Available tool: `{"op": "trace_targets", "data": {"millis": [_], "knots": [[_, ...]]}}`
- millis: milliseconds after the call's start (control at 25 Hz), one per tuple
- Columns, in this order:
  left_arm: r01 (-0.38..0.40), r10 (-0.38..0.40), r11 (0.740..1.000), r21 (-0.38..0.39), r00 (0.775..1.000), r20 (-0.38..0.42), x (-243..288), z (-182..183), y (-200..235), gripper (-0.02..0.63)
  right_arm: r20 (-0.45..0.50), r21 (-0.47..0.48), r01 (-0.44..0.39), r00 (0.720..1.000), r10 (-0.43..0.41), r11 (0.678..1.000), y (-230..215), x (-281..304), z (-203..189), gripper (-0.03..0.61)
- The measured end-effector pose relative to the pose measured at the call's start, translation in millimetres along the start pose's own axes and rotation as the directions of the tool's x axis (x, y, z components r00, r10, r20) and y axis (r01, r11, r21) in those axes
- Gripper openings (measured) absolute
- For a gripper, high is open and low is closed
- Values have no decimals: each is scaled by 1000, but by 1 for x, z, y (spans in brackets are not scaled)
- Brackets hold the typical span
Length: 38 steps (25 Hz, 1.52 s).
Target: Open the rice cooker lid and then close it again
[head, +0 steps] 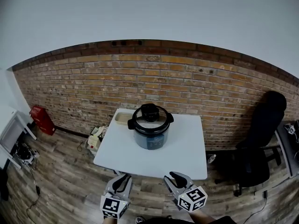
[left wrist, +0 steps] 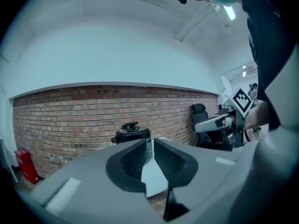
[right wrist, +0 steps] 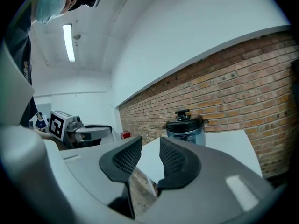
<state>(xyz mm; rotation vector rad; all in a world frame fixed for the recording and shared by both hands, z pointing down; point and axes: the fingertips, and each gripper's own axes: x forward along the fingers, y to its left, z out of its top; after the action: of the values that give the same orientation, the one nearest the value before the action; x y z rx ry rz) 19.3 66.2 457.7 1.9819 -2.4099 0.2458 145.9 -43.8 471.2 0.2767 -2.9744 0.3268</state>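
The rice cooker [head: 150, 129] stands on the white table [head: 187, 155] toward its far side, with its black lid down and the knob on top. It also shows as the cooker [left wrist: 131, 133] and the cooker [right wrist: 186, 127] in the two gripper views. Both grippers hang in front of the table's near edge, well short of the cooker. My left gripper [head: 122, 183] [left wrist: 148, 146] has its tips almost together with nothing between them. My right gripper [head: 178, 178] [right wrist: 150, 149] stands open and empty.
A brick wall [head: 196, 85] runs behind the table. A black office chair [head: 259, 139] stands to the right, a red object [head: 42, 119] and floor clutter [head: 96, 139] to the left. A beige tray [head: 122, 117] lies at the table's far left corner.
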Motion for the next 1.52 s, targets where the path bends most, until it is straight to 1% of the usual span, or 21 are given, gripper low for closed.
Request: {"op": "trace_targets", "data": {"millis": [80,160,400,680,960,1120,1280,1520], "knots": [[-16,16,1000,-8,1000,-9,4,0,-12,27,-2,-1,-19,1000,19,1000,-8,-8,2,88],[-28,28,1000,-13,999,-17,5,0,-23,15,-7,-4,-38,999,38,999,-13,-15,3,52],[-82,80,996,-33,996,-43,5,-3,-46,2,-44,-8,-103,994,103,995,-24,-30,-1,6],[-106,104,994,-31,992,-72,3,-7,-70,2,-86,-8,-141,986,139,990,-33,-47,-11,6],[-127,124,992,-25,987,-101,-6,-12,-89,2,-130,-52,-162,980,154,985,-35,-58,-21,5],[-146,143,989,-26,985,-101,-10,-12,-92,2,-118,-53,-164,980,157,985,-36,-58,-18,5],[-159,154,987,-33,982,-105,-15,-16,-95,2,-121,-51,-164,980,157,985,-35,-61,-23,5],[-178,172,983,-45,979,-109,-19,-20,-91,2,-121,-46,-164,980,158,985,-33,-56,-25,5]]}}
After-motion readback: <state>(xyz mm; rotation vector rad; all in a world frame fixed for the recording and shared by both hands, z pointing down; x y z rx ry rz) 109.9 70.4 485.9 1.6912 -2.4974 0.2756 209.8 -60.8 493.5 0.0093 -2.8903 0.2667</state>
